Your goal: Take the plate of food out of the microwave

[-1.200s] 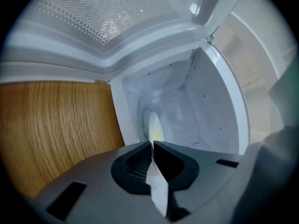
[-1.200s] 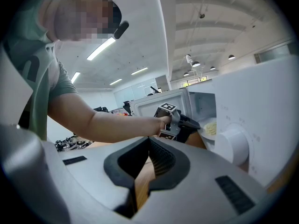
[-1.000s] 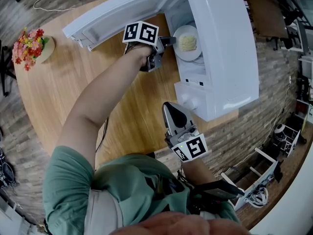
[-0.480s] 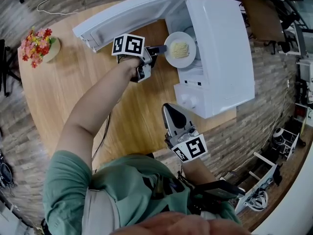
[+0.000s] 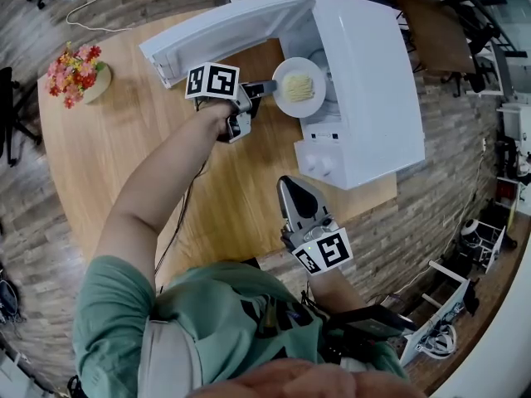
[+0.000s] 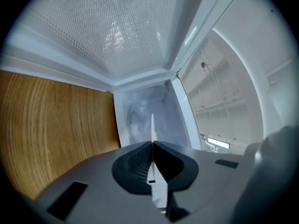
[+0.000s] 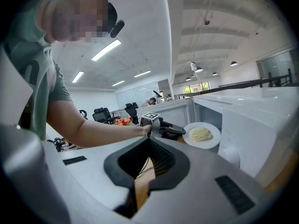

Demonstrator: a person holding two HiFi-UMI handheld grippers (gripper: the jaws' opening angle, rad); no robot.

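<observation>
My left gripper is pinched tight on the left rim of the plate of food, holding it level at the mouth of the microwave so nothing slides, while my right gripper hangs closed and empty near me.

My left arm stretches far forward, and my left claw is clamped tight on the rim of the plate. My right claw hangs close to my body, pointing forward, jaws together and empty.
</observation>
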